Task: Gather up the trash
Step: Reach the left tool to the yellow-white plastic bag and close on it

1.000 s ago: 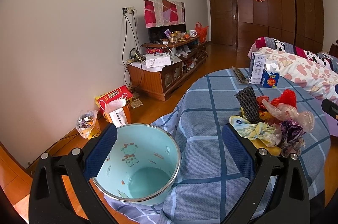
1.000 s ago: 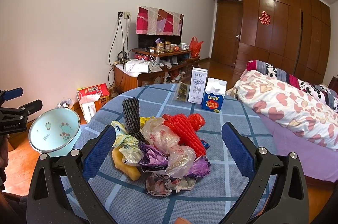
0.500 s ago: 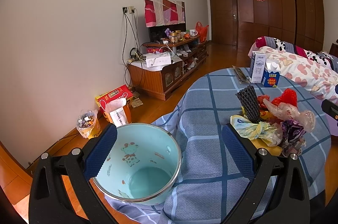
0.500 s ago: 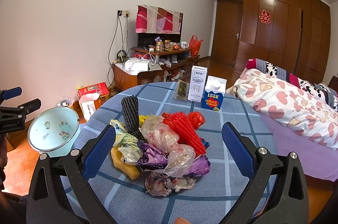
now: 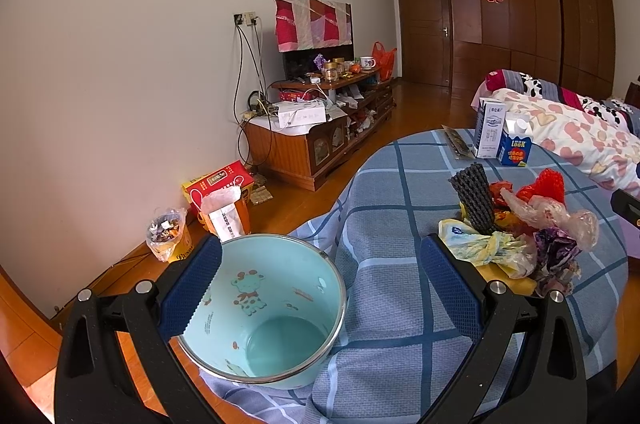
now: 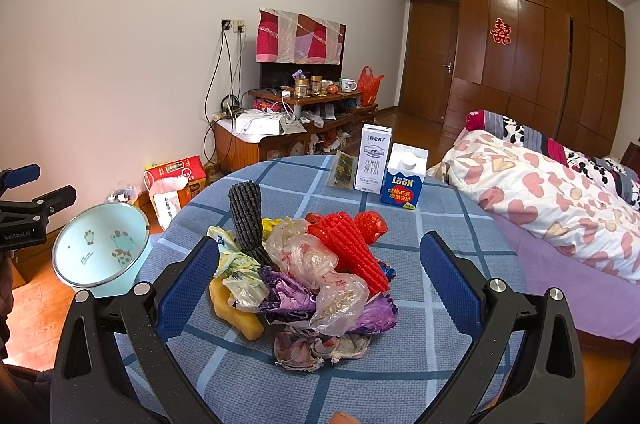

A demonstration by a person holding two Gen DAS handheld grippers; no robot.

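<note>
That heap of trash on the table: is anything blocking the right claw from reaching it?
Nothing visible does. The right gripper is open, its fingers either side of the trash pile on the blue checked tablecloth. The two cartons stand behind the pile, out of the way.

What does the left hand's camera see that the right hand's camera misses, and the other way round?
Only the left wrist view shows the bucket's bare bottom and a cup of scraps on the floor. Only the right wrist view shows the yellow lump and crumpled wrapper at the heap's near edge, plus the left gripper from outside. Both share the trash heap, the two cartons, the checked tablecloth and the bed.
</note>
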